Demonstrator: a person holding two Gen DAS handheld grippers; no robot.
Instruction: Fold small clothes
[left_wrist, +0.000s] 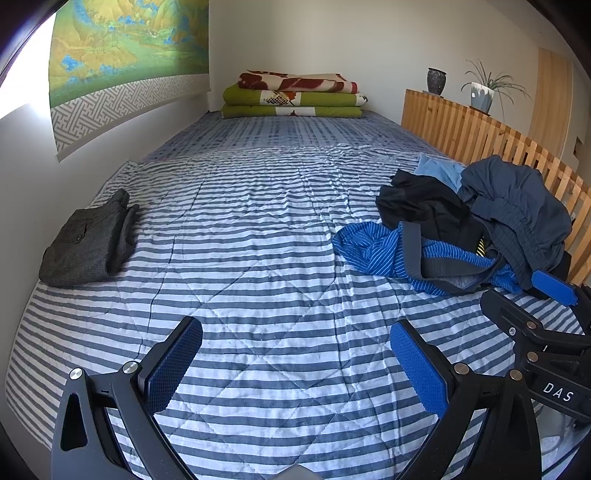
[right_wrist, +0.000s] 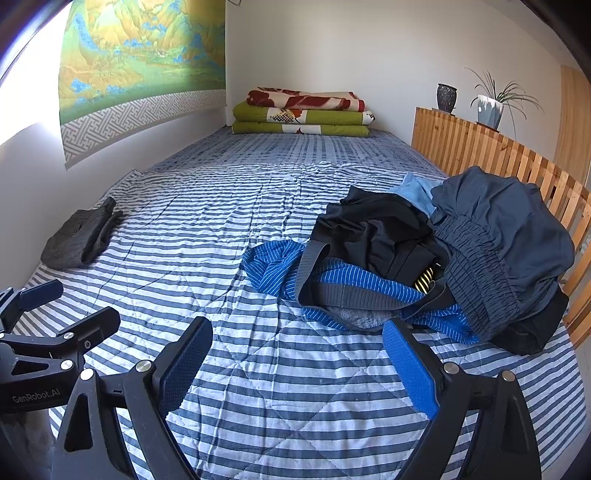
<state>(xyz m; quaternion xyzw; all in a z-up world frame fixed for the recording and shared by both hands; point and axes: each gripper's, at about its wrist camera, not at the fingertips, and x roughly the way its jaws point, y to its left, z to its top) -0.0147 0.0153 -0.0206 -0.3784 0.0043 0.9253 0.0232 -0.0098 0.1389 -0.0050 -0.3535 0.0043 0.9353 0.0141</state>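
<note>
Grippers: left gripper (left_wrist: 295, 365) and right gripper (right_wrist: 295, 365) both spread wide, nothing between the pads, over the striped quilt (left_wrist: 258, 258). Unfolded clothes pile (right_wrist: 461, 258) sits at the bed's right edge against the wooden rail (right_wrist: 480, 155). Folded grey garment (left_wrist: 88, 243) lies at the left edge.

Both the left gripper (left_wrist: 295, 365) and the right gripper (right_wrist: 297, 363) tilt downward side by side, each with its fingers (left_wrist: 419, 369) spread wide and holding nothing.
</note>
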